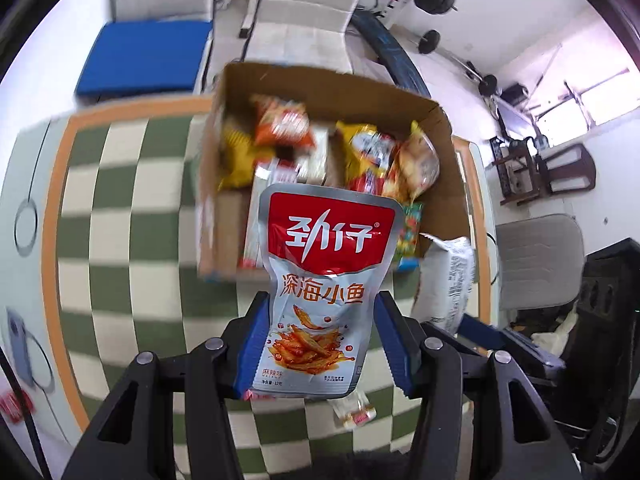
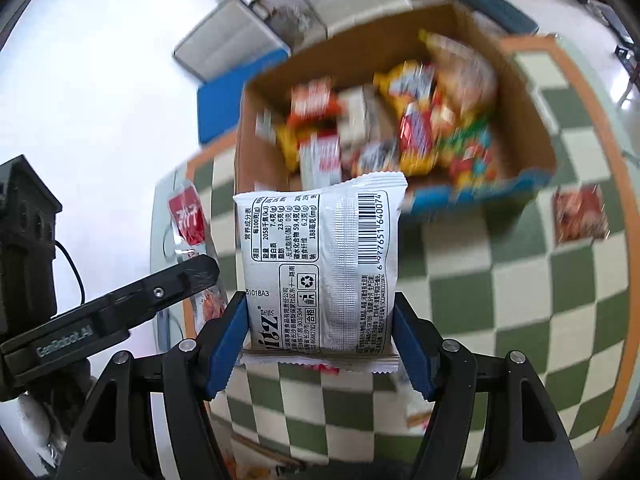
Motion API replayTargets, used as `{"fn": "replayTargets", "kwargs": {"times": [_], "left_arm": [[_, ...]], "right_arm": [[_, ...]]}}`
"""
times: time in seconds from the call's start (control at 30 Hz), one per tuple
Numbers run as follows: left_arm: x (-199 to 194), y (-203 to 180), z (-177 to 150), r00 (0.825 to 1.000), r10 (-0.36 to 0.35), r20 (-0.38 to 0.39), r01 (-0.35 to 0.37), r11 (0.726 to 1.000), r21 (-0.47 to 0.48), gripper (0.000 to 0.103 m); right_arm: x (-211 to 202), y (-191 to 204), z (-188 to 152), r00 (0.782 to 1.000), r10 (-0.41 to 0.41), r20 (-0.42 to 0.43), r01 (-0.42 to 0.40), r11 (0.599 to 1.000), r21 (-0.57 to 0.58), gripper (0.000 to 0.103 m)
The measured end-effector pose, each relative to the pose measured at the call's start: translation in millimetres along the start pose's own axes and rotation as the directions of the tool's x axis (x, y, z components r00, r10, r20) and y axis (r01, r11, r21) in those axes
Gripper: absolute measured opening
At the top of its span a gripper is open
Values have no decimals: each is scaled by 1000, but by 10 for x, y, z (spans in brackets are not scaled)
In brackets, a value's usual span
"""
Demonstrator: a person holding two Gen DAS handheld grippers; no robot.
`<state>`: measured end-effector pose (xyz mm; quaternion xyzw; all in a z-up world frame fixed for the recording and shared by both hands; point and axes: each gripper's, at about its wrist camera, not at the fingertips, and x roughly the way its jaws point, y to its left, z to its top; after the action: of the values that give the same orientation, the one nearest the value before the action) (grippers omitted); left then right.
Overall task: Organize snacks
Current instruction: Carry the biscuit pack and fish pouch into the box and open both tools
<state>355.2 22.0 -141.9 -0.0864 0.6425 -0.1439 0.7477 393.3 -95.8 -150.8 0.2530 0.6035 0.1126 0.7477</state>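
Fish snack pouch (image 1: pixel 320 292) sits pinched in my left gripper (image 1: pixel 320 340), white packet (image 2: pixel 320 268) clamped in my right gripper (image 2: pixel 320 340), both just short of the cardboard box (image 1: pixel 444 200).

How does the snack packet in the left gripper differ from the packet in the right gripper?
The fish snack pouch shows its front: a red logo panel and a picture of small fish. The white packet shows its back: a nutrition table, a barcode and a centre seam. The fish snack pouch narrows where the left gripper pinches it; the white packet looks flat and square in the right gripper. Both are sealed, held by their lower part, and point toward the cardboard box.
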Motion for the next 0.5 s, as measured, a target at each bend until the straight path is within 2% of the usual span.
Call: {"fn": "replayTargets", "kwargs": {"times": [0.13, 0.27, 0.37, 0.5], "left_arm": [[198, -50, 405, 999, 20, -43, -19, 1000, 14, 50], [488, 1, 754, 989, 118, -90, -115, 993, 31, 50], [760, 97, 915, 969, 204, -141, -199, 979, 46, 50], [1017, 179, 965, 939, 284, -194, -275, 958, 77, 50]], "right_arm": [[-54, -106, 382, 998, -37, 50, 38, 999, -3, 72], [81, -185, 712, 997, -56, 58, 55, 998, 18, 72], [263, -268, 930, 997, -67, 45, 66, 997, 33, 72], [539, -371, 1093, 996, -83, 8, 83, 995, 53, 72]]}}
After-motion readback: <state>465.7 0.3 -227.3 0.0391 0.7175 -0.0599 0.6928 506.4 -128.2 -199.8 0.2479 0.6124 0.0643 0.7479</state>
